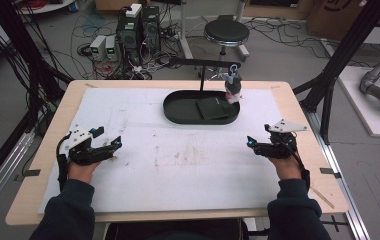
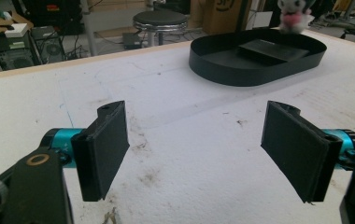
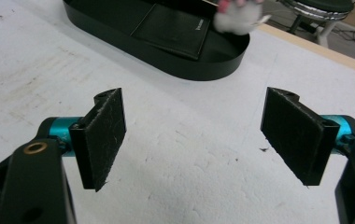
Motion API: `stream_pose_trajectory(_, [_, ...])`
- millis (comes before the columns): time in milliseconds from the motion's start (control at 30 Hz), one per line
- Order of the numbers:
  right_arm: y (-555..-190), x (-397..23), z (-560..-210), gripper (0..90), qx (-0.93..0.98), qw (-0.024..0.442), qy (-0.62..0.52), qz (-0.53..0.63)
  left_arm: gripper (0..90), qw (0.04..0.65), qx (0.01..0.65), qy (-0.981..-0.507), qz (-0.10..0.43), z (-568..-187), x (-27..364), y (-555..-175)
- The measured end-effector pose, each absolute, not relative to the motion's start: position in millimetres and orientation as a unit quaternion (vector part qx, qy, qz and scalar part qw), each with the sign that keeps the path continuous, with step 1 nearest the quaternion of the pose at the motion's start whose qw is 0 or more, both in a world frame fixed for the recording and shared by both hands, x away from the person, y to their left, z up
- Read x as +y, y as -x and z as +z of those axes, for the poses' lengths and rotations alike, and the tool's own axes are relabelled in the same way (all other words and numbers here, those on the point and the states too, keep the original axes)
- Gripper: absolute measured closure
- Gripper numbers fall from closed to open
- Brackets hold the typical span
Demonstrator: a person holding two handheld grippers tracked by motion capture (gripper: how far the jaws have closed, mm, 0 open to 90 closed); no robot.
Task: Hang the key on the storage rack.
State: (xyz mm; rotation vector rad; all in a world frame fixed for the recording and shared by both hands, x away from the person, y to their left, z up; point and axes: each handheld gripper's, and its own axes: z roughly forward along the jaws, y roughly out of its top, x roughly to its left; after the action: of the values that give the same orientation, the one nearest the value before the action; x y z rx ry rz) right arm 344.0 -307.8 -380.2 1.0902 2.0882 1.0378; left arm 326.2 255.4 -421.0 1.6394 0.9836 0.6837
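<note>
I hold both grippers, left (image 1: 109, 145) and right (image 1: 255, 144), low, jaws spread, empty; the far tray (image 1: 178, 114) lies lengthwise left-right.

Even, soft indoor light, faint shadows; all views slightly grainy and soft.

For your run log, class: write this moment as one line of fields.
left gripper: open, empty | right gripper: open, empty | black oval tray: holds flat black wallet | small plush toy: hangs from black stand
</note>
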Motion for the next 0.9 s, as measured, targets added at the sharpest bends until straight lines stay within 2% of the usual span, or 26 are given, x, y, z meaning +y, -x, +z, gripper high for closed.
stream_pose_trajectory(500, [-341.0,-314.4,-389.2,22.8,0.773,0.301,-0.402,0.388,22.8,0.531,0.405,-0.687,0.286,-420.5,254.4,-325.6])
stream_pose_trajectory(900, [-341.8,-313.7,-393.9,22.9,0.779,0.297,-0.397,0.385,22.8,0.528,0.406,-0.690,0.284,-421.6,253.8,-327.6])
